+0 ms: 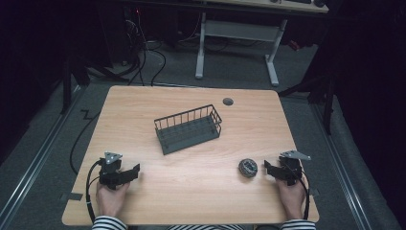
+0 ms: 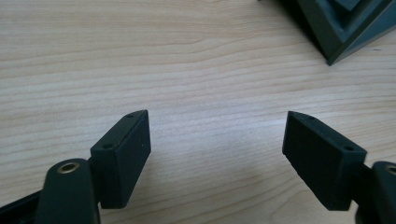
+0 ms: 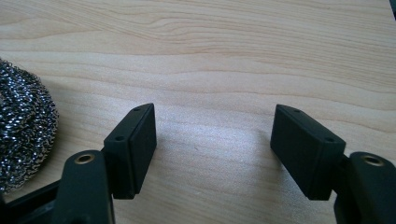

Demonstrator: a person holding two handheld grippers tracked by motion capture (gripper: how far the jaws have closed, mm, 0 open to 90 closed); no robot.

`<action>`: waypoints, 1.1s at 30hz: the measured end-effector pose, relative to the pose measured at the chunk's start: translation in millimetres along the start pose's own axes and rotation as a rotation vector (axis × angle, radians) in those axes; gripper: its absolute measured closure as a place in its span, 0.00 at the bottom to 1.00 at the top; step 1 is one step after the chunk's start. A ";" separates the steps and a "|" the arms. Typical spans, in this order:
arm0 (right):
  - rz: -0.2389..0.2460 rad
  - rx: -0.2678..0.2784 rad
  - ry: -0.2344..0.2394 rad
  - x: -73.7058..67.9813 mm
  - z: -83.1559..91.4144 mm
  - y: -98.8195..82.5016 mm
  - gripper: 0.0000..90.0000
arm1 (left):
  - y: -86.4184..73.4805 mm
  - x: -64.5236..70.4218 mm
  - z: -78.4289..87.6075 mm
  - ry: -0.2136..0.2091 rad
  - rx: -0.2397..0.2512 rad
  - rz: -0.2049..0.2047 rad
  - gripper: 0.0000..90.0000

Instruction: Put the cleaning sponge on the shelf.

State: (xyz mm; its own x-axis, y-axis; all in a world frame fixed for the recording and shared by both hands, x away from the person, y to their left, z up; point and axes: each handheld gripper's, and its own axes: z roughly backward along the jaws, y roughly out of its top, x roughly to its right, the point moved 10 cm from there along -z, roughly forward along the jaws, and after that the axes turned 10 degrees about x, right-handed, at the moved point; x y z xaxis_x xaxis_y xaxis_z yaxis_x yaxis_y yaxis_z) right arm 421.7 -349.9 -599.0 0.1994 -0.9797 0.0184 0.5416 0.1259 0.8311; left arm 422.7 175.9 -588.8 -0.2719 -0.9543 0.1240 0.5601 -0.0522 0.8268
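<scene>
My right claw, jaws apart and empty, sits just beside the steel scourer; my left claw, also spread, is well apart.

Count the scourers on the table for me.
1. The scourer lies near the table's right front, just left of the right claw; none visible in the basket.

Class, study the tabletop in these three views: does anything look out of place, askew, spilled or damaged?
Only one thing: the wire basket sits askew, turned at an angle to the table edges, and it appears empty. The steel wool scourer lies intact on the wood beside the right gripper. Both it and the left gripper are open and hold nothing. No spill or damage visible.
</scene>
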 end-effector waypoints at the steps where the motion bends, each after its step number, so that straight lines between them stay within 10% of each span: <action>1: 0.000 0.000 0.000 0.0 0.0 0.0 0.35 | 1.8 2.0 0.4 -0.006 0.000 -0.001 0.27; 33: -0.002 -0.001 0.001 0.0 0.0 0.0 0.35 | 95.5 66.1 0.5 -0.152 0.017 -0.050 0.30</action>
State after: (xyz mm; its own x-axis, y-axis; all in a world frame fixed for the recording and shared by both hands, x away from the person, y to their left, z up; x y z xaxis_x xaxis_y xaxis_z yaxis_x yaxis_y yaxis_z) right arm 421.7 -349.9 -599.0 0.1988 -0.9799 0.0161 0.5426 0.1237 0.8308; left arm 457.7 107.9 -501.3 -0.4151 -0.8951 0.1631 0.5299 -0.0921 0.8430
